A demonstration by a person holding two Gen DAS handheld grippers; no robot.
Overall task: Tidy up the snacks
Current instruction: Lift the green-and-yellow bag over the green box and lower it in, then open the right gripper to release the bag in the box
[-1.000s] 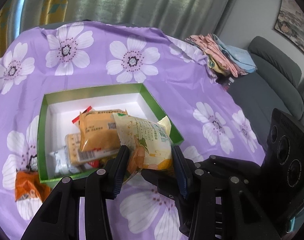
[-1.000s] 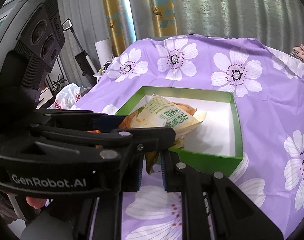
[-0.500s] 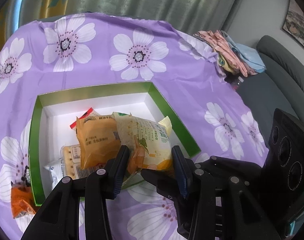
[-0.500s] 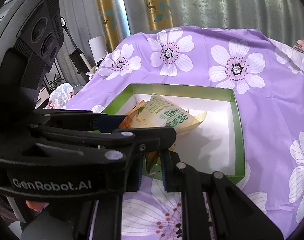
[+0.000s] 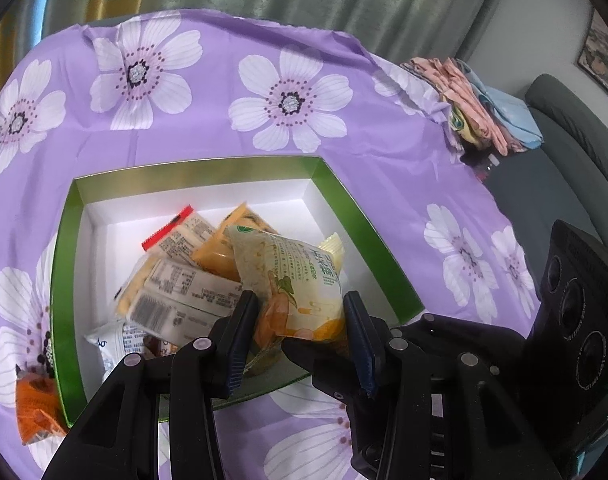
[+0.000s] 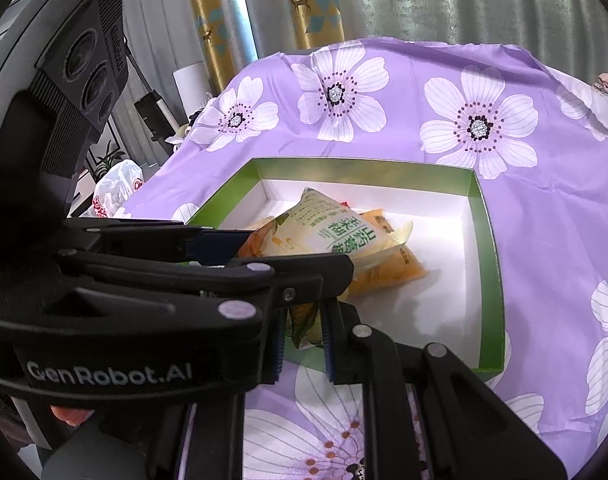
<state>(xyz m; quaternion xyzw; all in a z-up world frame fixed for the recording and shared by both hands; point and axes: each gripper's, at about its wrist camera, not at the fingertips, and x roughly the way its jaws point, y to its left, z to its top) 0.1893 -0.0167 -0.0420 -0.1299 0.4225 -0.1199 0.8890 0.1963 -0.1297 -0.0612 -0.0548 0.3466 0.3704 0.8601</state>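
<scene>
A green box (image 5: 367,220) with a white inside sits on the purple flowered cloth and holds several snack packets. My left gripper (image 5: 300,320) and my right gripper (image 6: 304,326) are both shut on one pale yellow-green snack packet (image 5: 296,276), held over the near part of the box. The packet also shows in the right wrist view (image 6: 331,232), above the box (image 6: 487,248). Under it lie an orange packet (image 6: 387,270) and white cracker packets (image 5: 180,276).
An orange packet (image 5: 34,404) lies on the cloth outside the box's left near corner. Folded clothes (image 5: 483,108) sit at the table's far right edge, with a grey sofa (image 5: 563,168) beyond. A white plastic bag (image 6: 112,192) lies off the table's left.
Both grippers have carried the yellow-green packet forward and over the box's near wall. The box now looks closer and more of its contents shows.
</scene>
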